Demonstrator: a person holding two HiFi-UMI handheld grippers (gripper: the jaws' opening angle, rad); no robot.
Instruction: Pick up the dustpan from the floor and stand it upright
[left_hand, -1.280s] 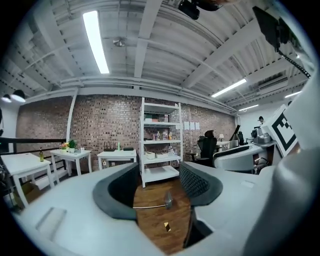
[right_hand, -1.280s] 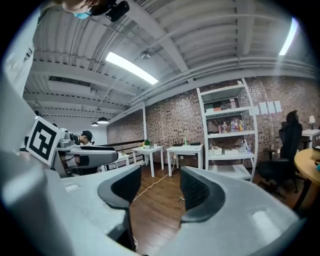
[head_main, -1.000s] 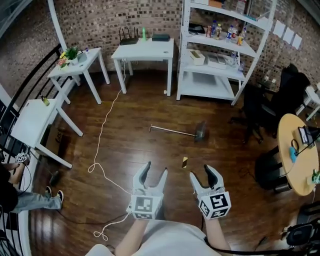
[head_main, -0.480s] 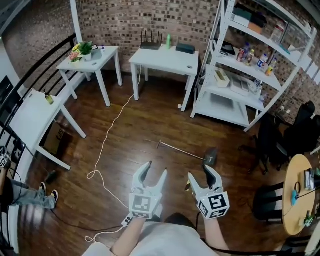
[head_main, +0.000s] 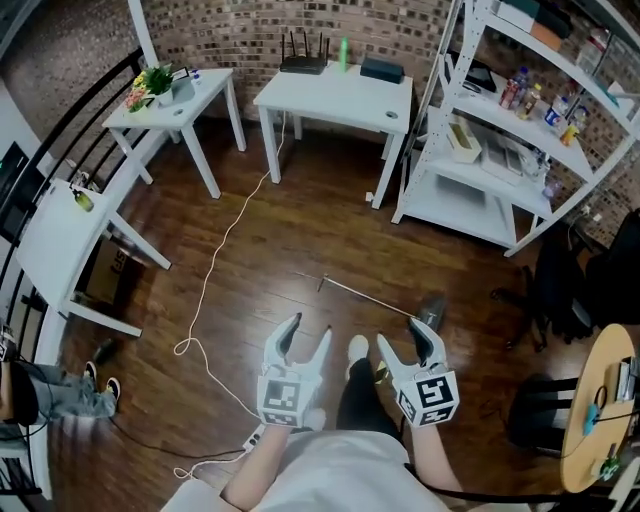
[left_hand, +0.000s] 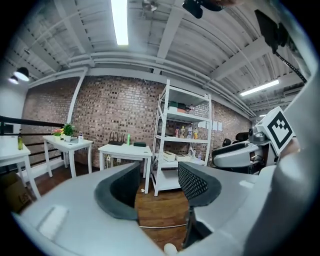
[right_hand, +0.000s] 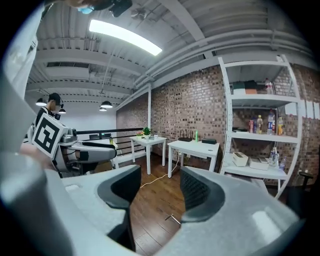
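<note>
The dustpan (head_main: 430, 307) lies flat on the wooden floor, its long thin metal handle (head_main: 362, 292) stretching left. It is just ahead of my right gripper (head_main: 404, 346), whose jaws stand open and empty. My left gripper (head_main: 303, 336) is open too, with nothing between its jaws, left of the handle's end. In the left gripper view the handle (left_hand: 162, 226) shows as a thin bar low between the jaws of the left gripper (left_hand: 159, 189). In the right gripper view the handle's end (right_hand: 172, 218) shows on the floor between the jaws of the right gripper (right_hand: 157, 192).
A white cable (head_main: 208, 290) runs across the floor on the left. White tables (head_main: 335, 92) stand along the brick wall, a white shelving unit (head_main: 505, 130) at the right, a dark office chair (head_main: 575, 290) and a round wooden table (head_main: 595, 410) beyond. A seated person's legs (head_main: 60, 395) are at the far left.
The view has moved forward: the dustpan now lies much closer, right ahead of the right gripper. Both grippers stay open. A shoe and leg have come into view between them.
</note>
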